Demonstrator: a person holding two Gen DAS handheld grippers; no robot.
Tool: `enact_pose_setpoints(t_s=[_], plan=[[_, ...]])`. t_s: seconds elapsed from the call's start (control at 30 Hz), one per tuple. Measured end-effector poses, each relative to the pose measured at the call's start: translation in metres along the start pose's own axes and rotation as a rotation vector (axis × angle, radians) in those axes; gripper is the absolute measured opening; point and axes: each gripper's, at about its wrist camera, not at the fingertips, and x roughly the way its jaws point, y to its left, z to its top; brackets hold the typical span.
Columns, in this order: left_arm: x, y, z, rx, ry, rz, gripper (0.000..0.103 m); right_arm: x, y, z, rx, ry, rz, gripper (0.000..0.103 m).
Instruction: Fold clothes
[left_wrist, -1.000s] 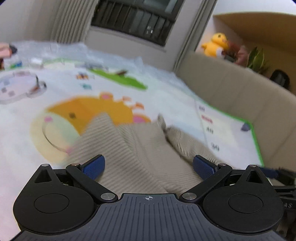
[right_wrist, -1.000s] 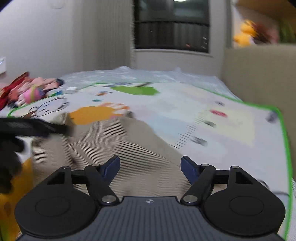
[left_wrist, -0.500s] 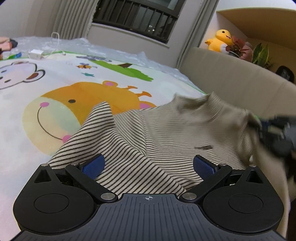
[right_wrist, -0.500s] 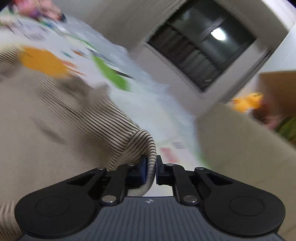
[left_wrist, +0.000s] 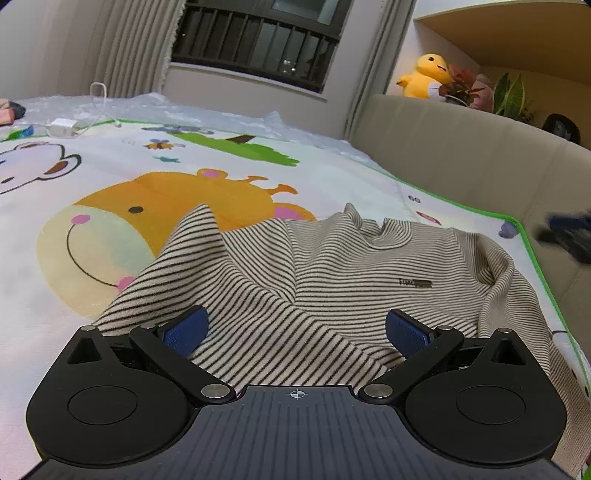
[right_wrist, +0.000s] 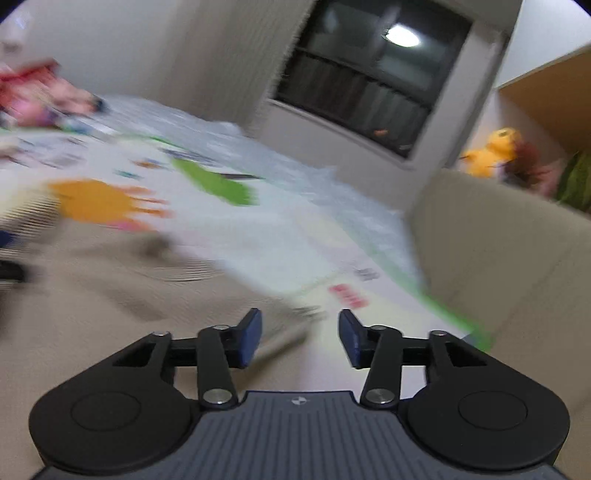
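Note:
A beige shirt with thin dark stripes lies spread on the cartoon play mat, collar away from me, one sleeve pointing left. My left gripper is open and empty, low over the shirt's near part. My right gripper is open and empty over the shirt's right edge; that view is blurred by motion. The right gripper also shows as a dark blur at the right edge of the left wrist view.
A beige sofa back runs along the mat's right side. A yellow plush duck and plants stand on the ledge behind it. A white charger with cable lies at the mat's far left. Colourful clothes lie far left.
My right gripper has let go of the shirt's edge and opened, drawing off to the right. The shirt, lifted before, now lies flat on the mat. My left gripper stays open.

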Motion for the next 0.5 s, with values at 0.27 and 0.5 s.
enact_pose_setpoints(t_s=[0.27, 0.5], plan=[[-0.009, 0.003, 0.001, -0.014, -0.005, -0.005, 0.103, -0.014, 0.068, -0.048, -0.008, 0.040, 0.159, 0.060], [-0.029, 0.012, -0.002, 0.043, 0.017, 0.036, 0.103, -0.028, 0.059, -0.053, 0.060, 0.007, 0.152, 0.007]])
